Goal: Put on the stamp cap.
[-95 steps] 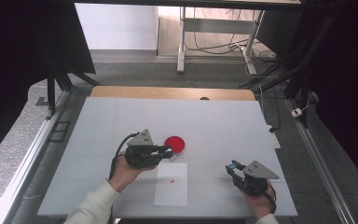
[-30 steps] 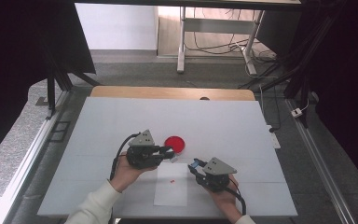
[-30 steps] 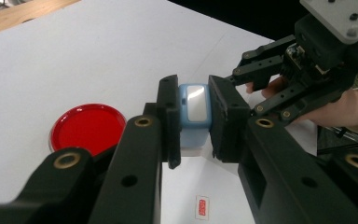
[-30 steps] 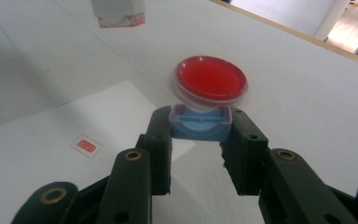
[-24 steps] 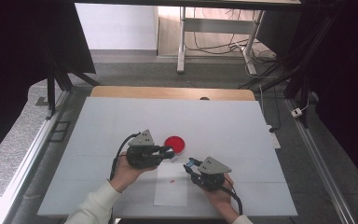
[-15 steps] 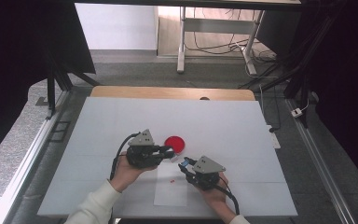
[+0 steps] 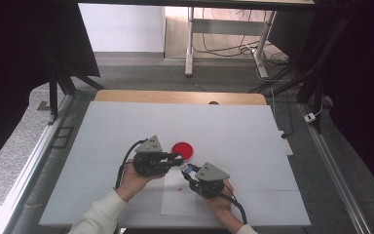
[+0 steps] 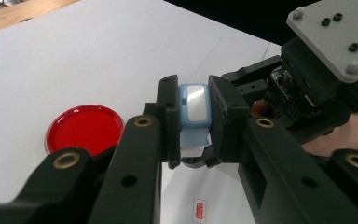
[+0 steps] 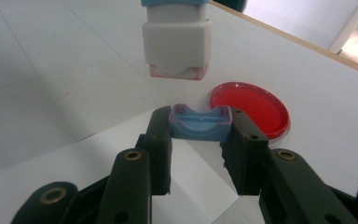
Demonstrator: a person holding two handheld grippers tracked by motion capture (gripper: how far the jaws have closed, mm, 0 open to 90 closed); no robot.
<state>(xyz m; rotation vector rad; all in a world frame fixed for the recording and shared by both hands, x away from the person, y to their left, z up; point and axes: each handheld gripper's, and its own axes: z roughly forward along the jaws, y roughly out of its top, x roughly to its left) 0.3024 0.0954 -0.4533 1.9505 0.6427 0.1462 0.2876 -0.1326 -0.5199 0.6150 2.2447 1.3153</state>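
Note:
My left gripper (image 8: 195,126) is shut on a small stamp (image 8: 195,112) with a light-blue top and a white body, held above the table. In the right gripper view the stamp (image 9: 176,44) hangs with its reddish underside facing down. Just below it is a light-blue cap (image 9: 199,122), and my right gripper (image 9: 199,135) is shut on it. A small gap separates cap and stamp. In the high view the left gripper (image 7: 179,158) and the right gripper (image 7: 190,170) meet tip to tip near the table's front middle.
A round red dish (image 7: 182,149) lies flat just beyond the grippers. A white sheet of paper (image 7: 177,202) lies under them near the front edge, with a small red stamp mark (image 7: 180,188) on it. The white table (image 7: 253,131) spreads wide on all sides.
My right gripper has moved left from the front right of the table up to the left gripper's tips, bringing the cap under the stamp. The left gripper has stayed in place.

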